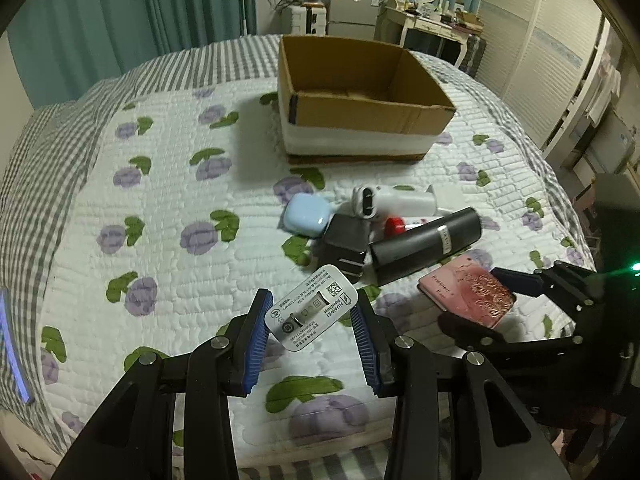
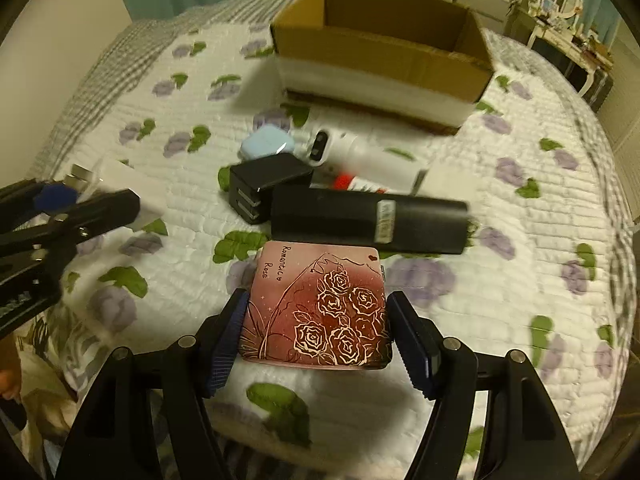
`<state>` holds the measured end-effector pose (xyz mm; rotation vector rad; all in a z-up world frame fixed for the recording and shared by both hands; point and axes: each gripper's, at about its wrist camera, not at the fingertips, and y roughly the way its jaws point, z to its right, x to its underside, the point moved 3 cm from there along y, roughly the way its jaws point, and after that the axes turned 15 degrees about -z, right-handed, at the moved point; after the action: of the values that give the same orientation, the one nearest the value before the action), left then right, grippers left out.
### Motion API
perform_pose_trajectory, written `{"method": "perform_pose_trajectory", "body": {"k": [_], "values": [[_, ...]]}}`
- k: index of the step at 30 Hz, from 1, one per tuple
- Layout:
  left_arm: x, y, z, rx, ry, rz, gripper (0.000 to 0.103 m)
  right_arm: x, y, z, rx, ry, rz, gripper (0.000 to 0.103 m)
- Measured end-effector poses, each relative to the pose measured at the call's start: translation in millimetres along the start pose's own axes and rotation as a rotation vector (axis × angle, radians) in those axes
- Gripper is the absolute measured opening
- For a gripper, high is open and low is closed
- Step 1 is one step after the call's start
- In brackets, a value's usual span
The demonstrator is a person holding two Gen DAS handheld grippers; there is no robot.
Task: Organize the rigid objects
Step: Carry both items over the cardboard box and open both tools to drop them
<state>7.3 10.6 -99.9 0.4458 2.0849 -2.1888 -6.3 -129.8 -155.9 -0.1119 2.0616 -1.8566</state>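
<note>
My left gripper (image 1: pixel 312 304) is shut on a white charger (image 1: pixel 310 312), held prong side up just above the quilt. From the right wrist view that charger (image 2: pixel 120 184) sticks out of the left gripper (image 2: pixel 92 200) at the left edge. My right gripper (image 2: pixel 317 300) is shut on a pink rose-printed case (image 2: pixel 320 312), its blue pads on both side edges. In the left wrist view the same case (image 1: pixel 468 296) sits in the right gripper (image 1: pixel 492 304). An open cardboard box (image 1: pixel 360 108) stands farther back on the bed.
On the flowered quilt (image 1: pixel 180 200) lie a light blue earbud case (image 1: pixel 306 216), a black plug adapter (image 1: pixel 346 240), a black cylinder (image 1: pixel 428 244), a white handheld device (image 1: pixel 392 202) and a small red item (image 1: pixel 394 226). Furniture stands beyond the bed.
</note>
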Motion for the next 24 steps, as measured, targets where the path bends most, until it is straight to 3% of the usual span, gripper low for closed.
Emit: {"method": "perform_pose_trajectory", "body": {"k": [6, 13, 24], "values": [[-10, -24, 15, -0.015, 0.021, 0.047, 0.041, -1, -40, 8, 0.006, 0.015, 0.091, 0.069], [-45, -55, 25, -0.028, 0.029, 0.124, 0.041, -27, -100, 19, 0.035, 0.008, 0.226, 0.069], [-145, -76, 32, -0.038, 0.059, 0.215, 0.041, -124, -155, 49, 0.059, 0.003, 0.357, 0.069]]}}
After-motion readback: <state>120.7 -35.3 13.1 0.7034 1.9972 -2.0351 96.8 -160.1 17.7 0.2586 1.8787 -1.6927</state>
